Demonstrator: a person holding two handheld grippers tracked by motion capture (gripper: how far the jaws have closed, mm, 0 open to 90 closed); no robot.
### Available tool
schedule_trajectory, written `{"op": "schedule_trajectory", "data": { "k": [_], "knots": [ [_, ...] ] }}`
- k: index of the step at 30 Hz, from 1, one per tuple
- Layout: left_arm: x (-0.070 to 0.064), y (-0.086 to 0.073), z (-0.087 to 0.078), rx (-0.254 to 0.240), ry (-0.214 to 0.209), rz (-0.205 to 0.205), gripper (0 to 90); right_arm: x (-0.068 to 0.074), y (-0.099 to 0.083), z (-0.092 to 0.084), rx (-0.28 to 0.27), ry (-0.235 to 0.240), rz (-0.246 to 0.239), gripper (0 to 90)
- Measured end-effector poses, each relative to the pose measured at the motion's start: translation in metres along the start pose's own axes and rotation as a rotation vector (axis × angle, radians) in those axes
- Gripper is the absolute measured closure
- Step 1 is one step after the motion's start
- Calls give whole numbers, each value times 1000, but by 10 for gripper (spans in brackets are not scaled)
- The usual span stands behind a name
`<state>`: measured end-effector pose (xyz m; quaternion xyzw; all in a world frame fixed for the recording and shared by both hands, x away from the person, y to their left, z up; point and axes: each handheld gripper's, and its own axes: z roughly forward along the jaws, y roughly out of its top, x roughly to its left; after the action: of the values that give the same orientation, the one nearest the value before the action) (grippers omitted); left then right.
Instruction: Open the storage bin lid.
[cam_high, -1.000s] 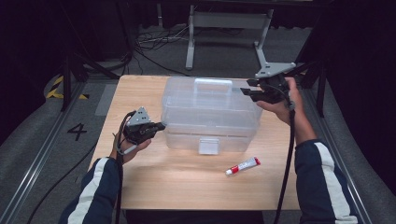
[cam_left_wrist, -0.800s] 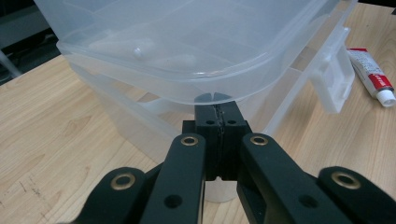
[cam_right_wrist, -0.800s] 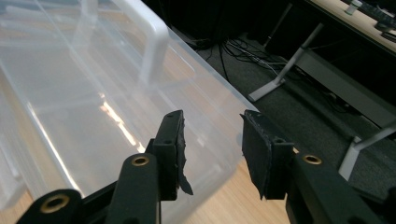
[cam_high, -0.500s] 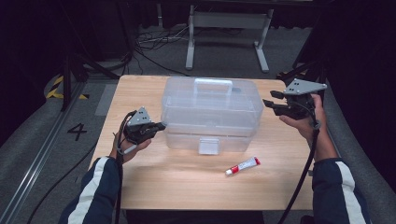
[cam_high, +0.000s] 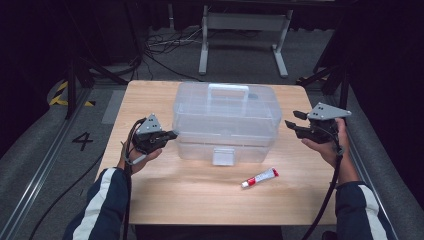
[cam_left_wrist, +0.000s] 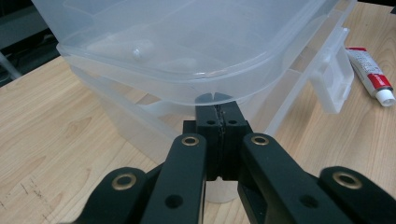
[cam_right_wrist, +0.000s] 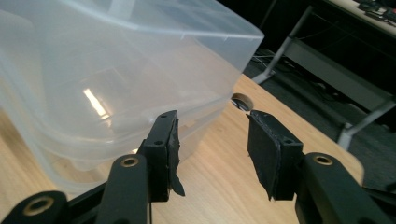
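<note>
A clear plastic storage box (cam_high: 225, 120) with a lid and a top handle stands in the middle of the wooden table (cam_high: 150, 200). My left gripper (cam_high: 172, 134) is shut, its tips touching the box's left end just under the lid rim (cam_left_wrist: 205, 95). In the left gripper view the left gripper (cam_left_wrist: 218, 111) has its jaws pressed together with nothing seen between them. My right gripper (cam_high: 292, 119) hovers open a little off the box's right end. The right gripper (cam_right_wrist: 212, 135) has empty jaws, with the box (cam_right_wrist: 93, 70) to their left. A red and white tube (cam_high: 259, 177) lies in front of the box.
The box's front latch (cam_high: 223, 156) hangs down at its near side. The tube (cam_left_wrist: 371, 77) lies near the latch (cam_left_wrist: 334, 79). A metal stand (cam_high: 242, 30) and cables sit on the floor beyond the table. Bare tabletop stretches along the near edge.
My right gripper has swung away from above the box's right top, moving right and down to beside its right end. The left gripper and the box have stayed put.
</note>
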<state>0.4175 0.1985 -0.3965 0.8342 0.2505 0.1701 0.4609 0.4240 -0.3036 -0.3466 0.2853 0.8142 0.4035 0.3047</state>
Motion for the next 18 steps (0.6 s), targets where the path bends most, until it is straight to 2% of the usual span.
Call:
{"op": "schedule_trajectory", "data": {
  "k": [2,13,18],
  "knots": [
    [0,0,0,-1,-1,-3,899,3,-7,3,7,-2,-13,533],
    [0,1,-1,-1,0,2,899,15,-29,21,61,72,-21,488],
    [0,1,-1,2,0,3,899,19,-33,28,52,86,-19,467]
  ]
}}
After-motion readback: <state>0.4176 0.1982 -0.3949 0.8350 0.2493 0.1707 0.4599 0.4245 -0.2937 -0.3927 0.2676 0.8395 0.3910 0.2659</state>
